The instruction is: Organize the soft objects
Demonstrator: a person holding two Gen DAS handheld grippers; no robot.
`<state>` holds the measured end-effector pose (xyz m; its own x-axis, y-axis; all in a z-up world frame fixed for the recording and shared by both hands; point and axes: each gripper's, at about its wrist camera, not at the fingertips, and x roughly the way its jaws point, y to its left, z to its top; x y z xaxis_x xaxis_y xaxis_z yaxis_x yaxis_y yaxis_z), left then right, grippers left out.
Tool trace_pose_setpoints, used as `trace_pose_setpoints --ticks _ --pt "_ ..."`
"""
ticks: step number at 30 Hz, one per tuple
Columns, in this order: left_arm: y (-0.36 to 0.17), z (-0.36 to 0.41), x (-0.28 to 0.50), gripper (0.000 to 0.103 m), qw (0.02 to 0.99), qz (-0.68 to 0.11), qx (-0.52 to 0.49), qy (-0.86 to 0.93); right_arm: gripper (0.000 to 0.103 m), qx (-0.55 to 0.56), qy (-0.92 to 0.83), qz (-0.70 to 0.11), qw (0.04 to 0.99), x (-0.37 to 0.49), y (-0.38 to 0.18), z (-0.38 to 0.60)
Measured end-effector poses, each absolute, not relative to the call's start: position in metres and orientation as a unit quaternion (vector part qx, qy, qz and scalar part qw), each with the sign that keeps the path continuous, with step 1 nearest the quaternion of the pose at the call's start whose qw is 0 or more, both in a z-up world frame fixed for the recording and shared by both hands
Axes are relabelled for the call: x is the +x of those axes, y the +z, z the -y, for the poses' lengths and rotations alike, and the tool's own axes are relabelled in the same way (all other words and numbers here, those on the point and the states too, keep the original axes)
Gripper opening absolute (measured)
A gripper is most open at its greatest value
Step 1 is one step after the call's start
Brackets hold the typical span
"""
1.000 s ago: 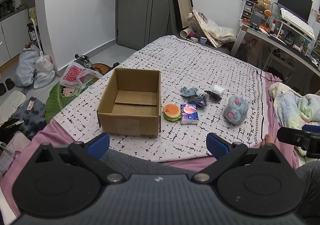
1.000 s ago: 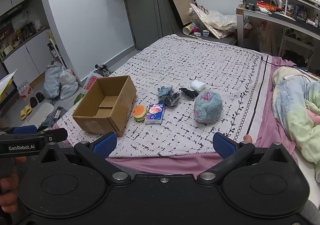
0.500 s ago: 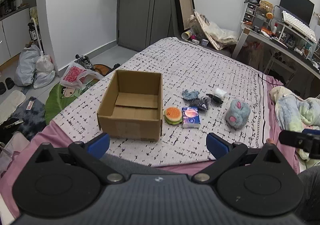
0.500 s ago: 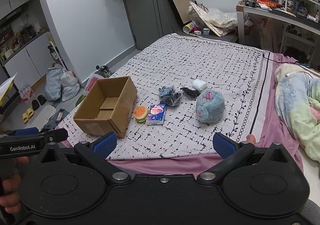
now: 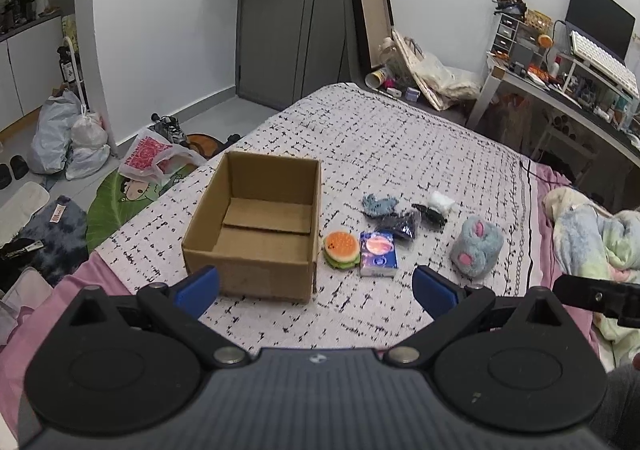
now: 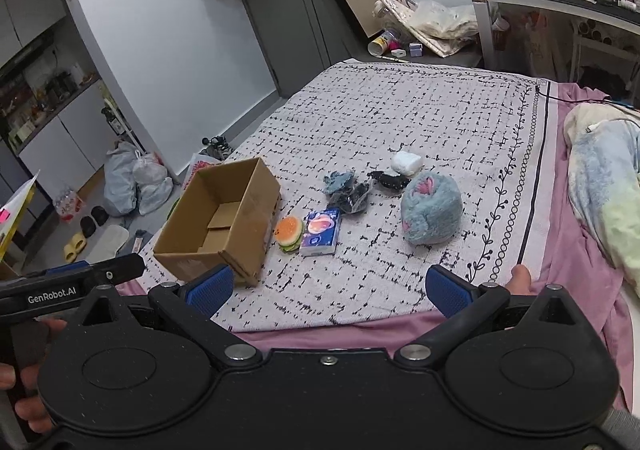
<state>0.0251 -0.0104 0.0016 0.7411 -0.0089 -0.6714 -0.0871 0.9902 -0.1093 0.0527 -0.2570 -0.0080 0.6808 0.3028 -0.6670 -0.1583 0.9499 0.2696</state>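
Both my left gripper (image 5: 316, 288) and right gripper (image 6: 328, 288) gape empty near the bed edge; next, reach far toward the burger toy (image 5: 341, 250) beside the cardboard box (image 5: 256, 226).

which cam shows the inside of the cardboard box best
The left wrist view: it looks almost straight into the cardboard box, showing its floor flaps and all four inner walls, with nothing inside. The right wrist view sees the cardboard box from the side, so its near wall hides part of the floor.
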Motion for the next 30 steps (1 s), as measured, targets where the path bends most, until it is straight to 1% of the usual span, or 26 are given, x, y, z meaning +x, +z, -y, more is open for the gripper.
trace_pose_setpoints --ticks 12,17,26,30 --pt "0.000 0.041 0.053 0.102 0.931 -0.362 -0.049 0.014 0.103 0.138 0.113 -0.368 0.913 0.090 -0.008 0.289" --pt "0.001 0.060 0.065 0.101 0.934 -0.355 -0.034 0.012 0.103 0.185 0.107 -0.356 0.910 0.107 -0.009 0.309" --pt "0.006 0.087 0.093 0.099 0.939 -0.342 -0.041 0.002 0.103 0.255 0.093 -0.351 0.896 0.139 -0.016 0.341" --pt "0.003 0.102 0.107 0.099 0.939 -0.341 -0.050 -0.002 0.103 0.324 0.084 -0.318 0.887 0.150 -0.023 0.358"
